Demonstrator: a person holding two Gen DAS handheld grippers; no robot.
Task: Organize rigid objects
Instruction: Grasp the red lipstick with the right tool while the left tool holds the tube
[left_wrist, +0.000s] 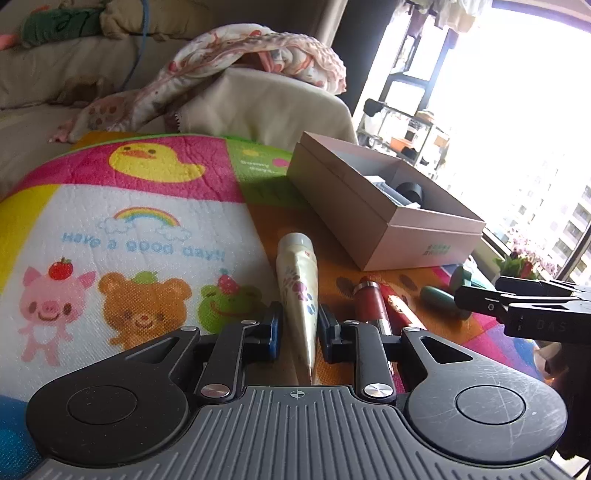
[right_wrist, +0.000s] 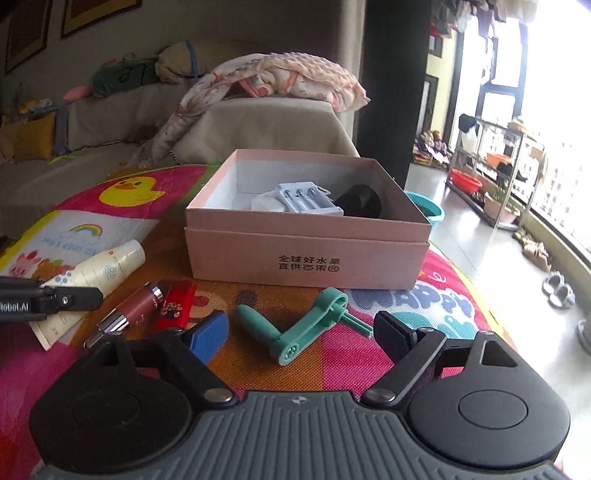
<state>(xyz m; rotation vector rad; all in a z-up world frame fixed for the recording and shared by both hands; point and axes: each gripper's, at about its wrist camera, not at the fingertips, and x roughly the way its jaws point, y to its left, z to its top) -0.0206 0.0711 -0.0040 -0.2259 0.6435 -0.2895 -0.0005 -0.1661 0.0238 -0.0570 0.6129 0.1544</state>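
I clamp the tube in the left hand-held gripper; the right hand-held gripper is spread over the crank. Next: lift the tube into the box.

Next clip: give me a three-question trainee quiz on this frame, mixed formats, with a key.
1. True or false: the left gripper is shut on the cream tube.
2. Which item lies between the open jaws of the right gripper? A) the red case B) the green crank handle C) the black cylinder
3. Fill in: the white battery charger lies inside the pink ____.

Key: 1 true; 2 B; 3 box.
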